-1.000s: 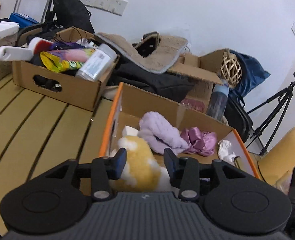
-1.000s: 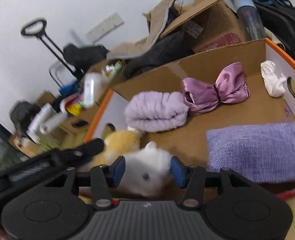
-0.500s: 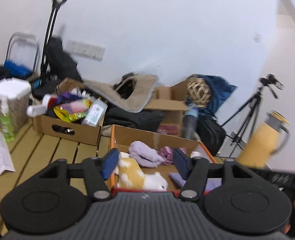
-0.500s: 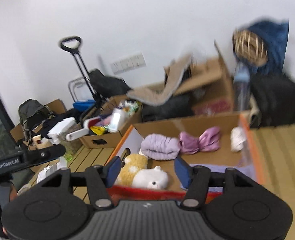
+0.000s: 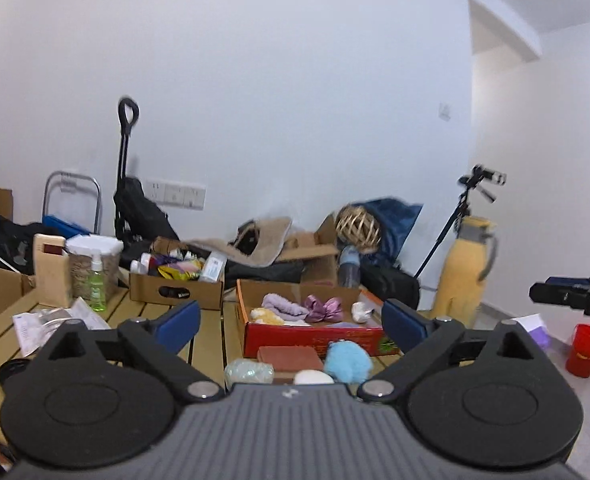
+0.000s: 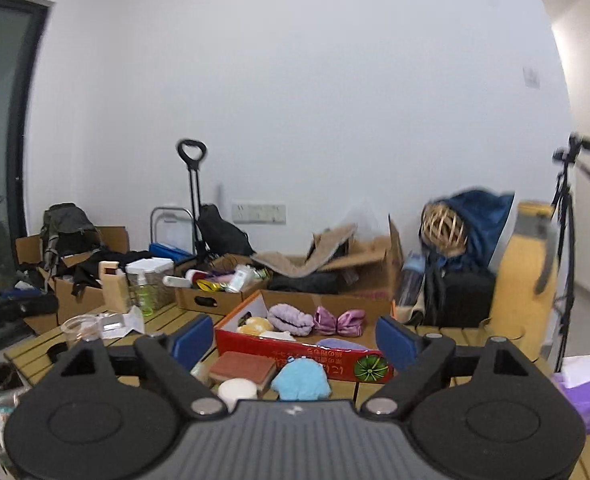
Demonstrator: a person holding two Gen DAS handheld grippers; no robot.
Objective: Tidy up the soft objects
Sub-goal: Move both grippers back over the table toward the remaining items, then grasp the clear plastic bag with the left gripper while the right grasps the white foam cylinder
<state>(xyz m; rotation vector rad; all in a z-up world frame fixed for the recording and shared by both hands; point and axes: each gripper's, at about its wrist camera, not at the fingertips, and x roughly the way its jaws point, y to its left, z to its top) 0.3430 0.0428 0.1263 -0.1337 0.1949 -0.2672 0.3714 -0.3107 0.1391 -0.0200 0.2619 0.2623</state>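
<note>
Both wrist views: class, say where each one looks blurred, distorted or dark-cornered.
Left wrist view: even, soft light; the fisheye bends the wall and darkens the corners, and the tripod camera at the right is smeared. Right wrist view: same bowing, with the dark door frame curved and the woven ball and yellow jug blurred.

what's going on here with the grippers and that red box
A person holds two grippers, both open and empty, jaws just opened, facing the wooden slat table. The red-fronted cardboard box already holds a yellow and white plush toy, a lilac rolled towel and a purple satin bow. A fluffy blue soft toy waits outside the box.
</note>
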